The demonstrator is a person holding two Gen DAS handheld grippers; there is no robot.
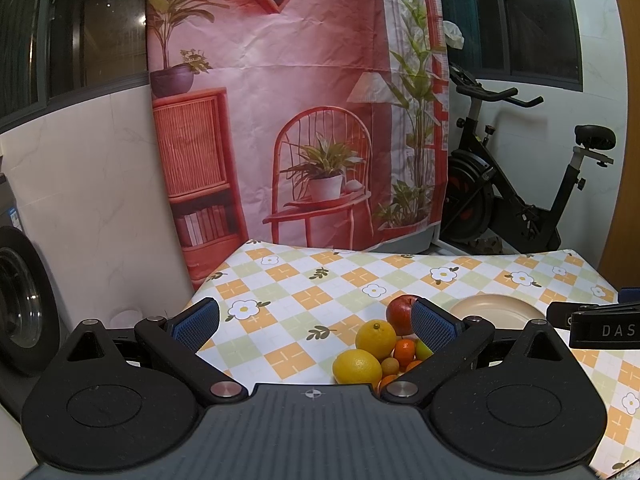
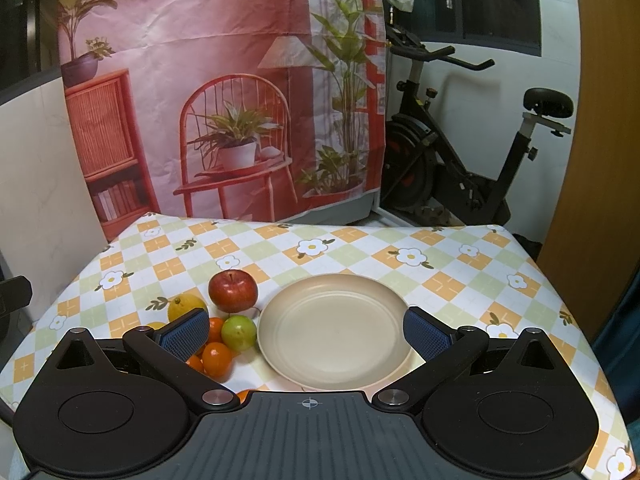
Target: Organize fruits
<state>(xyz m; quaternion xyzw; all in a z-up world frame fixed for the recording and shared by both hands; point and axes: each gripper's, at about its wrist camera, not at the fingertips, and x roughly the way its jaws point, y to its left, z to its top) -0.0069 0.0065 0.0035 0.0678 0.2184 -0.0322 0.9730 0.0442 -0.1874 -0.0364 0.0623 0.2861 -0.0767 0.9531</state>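
1. Fruit pile sits on the checked tablecloth (image 2: 360, 248), just left of the empty beige plate (image 2: 336, 332); nothing on the plate yet.
2. Pile, right wrist view: red apple (image 2: 233, 290) at the far end, about 11 o'clock from the right gripper (image 2: 306, 332); green fruit (image 2: 239, 332) touching or nearly touching the plate rim at 9 o'clock; small oranges (image 2: 217, 356) nearest the camera, one half hidden behind the left finger pad; a yellow citrus (image 2: 186, 306) behind that pad.
3. Left wrist view: two yellow citrus (image 1: 376, 338) (image 1: 357, 366) at about 3 o'clock from the left gripper (image 1: 316, 322), low in frame; apple (image 1: 400, 314) partly behind its right pad.
4. Fruits are round, no long axis to line up with.
5. Right gripper: spread wide, holding nothing, the gap framing the plate, not the fruit.
6. Left gripper: spread wide, holding nothing, centred over bare cloth; pile lies off toward its right finger.
7. Judgement: either could reach; left gripper looks nearer the citrus, right nearer the green fruit and apple. Whichever goes must shift sideways to bracket one fruit.
8. Risk: fruits touch each other, a nudge could roll neighbours.
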